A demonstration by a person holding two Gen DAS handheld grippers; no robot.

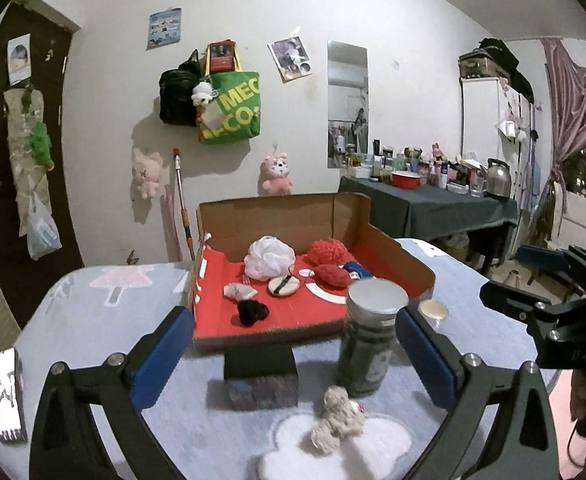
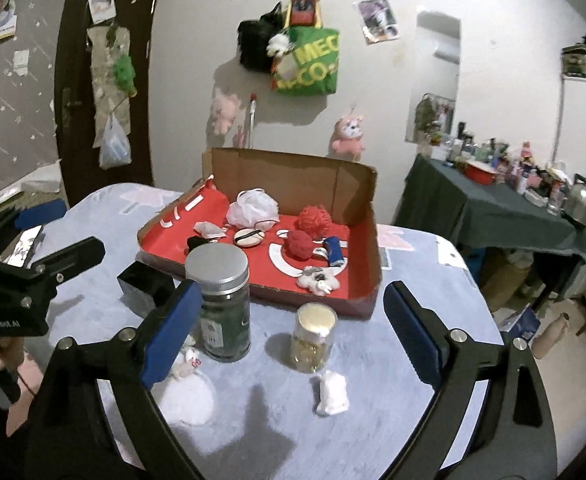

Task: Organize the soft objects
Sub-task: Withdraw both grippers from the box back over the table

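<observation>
Two soft items left on the table (image 1: 105,320), both outside the box (image 2: 365,248): beige toy (image 1: 335,420) lying on white pad (image 1: 373,444), small white plush (image 2: 332,394) in front of the gold jar (image 2: 313,338). Rest already in the box.

Both released, nothing between pads: left gripper (image 1: 289,356) gaping over the toy, right gripper (image 2: 289,332) wide above the plush.

Suggest: drop low, straddle each item, pinch mid-body, lift clear of dark jar (image 1: 369,344) and black cube (image 1: 259,376), place over the box's low front wall.

Hard to tell: toy's shape, pad edge cut off at bottom, box front corner hidden behind dark jar.
</observation>
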